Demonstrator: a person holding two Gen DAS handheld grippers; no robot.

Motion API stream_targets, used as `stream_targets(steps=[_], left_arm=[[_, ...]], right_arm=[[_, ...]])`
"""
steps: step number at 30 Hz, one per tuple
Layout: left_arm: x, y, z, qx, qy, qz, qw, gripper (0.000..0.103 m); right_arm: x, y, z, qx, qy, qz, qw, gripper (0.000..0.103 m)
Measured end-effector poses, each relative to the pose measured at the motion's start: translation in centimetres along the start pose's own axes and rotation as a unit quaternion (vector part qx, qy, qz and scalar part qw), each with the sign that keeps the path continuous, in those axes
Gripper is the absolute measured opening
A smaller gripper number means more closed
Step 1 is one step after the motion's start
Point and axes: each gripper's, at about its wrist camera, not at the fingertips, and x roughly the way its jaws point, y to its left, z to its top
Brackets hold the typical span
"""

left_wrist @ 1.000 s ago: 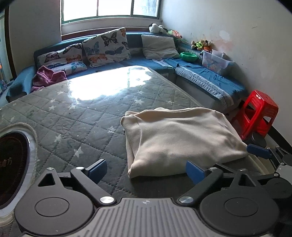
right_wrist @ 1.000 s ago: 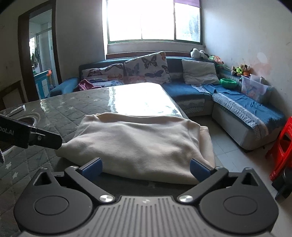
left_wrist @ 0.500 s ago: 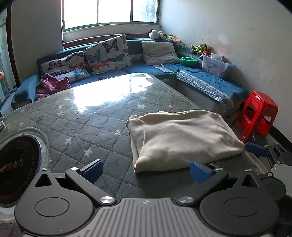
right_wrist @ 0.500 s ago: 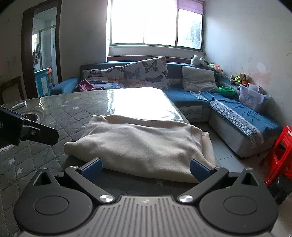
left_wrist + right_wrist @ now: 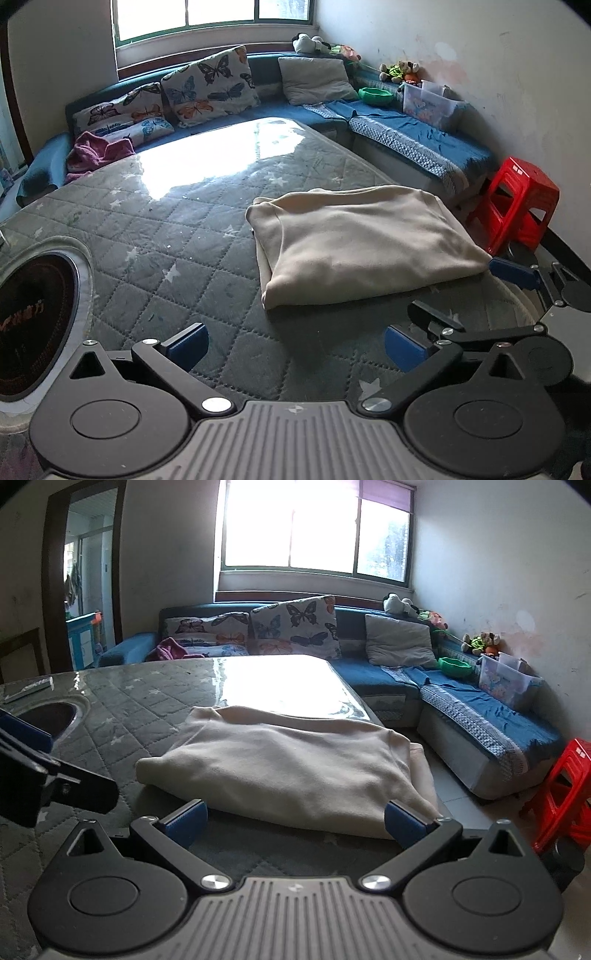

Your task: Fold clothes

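Garment under inspection: a cream sweater [image 5: 362, 243], which we find lying folded into a squarish stack on the quilted grey table cover [image 5: 166, 236], near the table's right-hand corner. Its surface is mostly smooth with a few shallow dimples, and the near left corner shows stacked layers. In the right wrist view an under-layer sticks out past the top layer along the right side [image 5: 421, 771], so we judge the edges not quite flush. The left gripper [image 5: 293, 341] hangs above bare table cover just short of the sweater, its blue pads spread wide and holding nothing. The right gripper [image 5: 293, 819] sits at the near edge of the sweater, likewise wide open and empty, with one pad close against the cloth's right corner; we cannot tell whether it touches. We judge both tools to be held clear so the stack can lie undisturbed, which suggests the fold is finished or nearly so. Outward from the table we note a round burner [image 5: 33, 325] set into its left side, a blue corner sofa [image 5: 413, 136] with butterfly cushions [image 5: 210, 86], a pink cloth [image 5: 98, 153] and a red stool [image 5: 517, 206] by the wall.
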Motion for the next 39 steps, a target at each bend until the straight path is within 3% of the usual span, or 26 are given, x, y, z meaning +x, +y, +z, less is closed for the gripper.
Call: stream_targets(steps=[14,39], left_arm=[[1.3,0.5,-0.9,0.002,0.024,-0.004,0.9997,0.103],[1.7,2.4,-2.8,-0.016,0.033,0.004,0.9993,0.103]], right_arm=[[0.0,-0.1,-0.7,-0.002,0.025,0.01,1.0,0.103],[0.0,1.0,-1.5,0.019,0.069,0.009,0.997,0.103]])
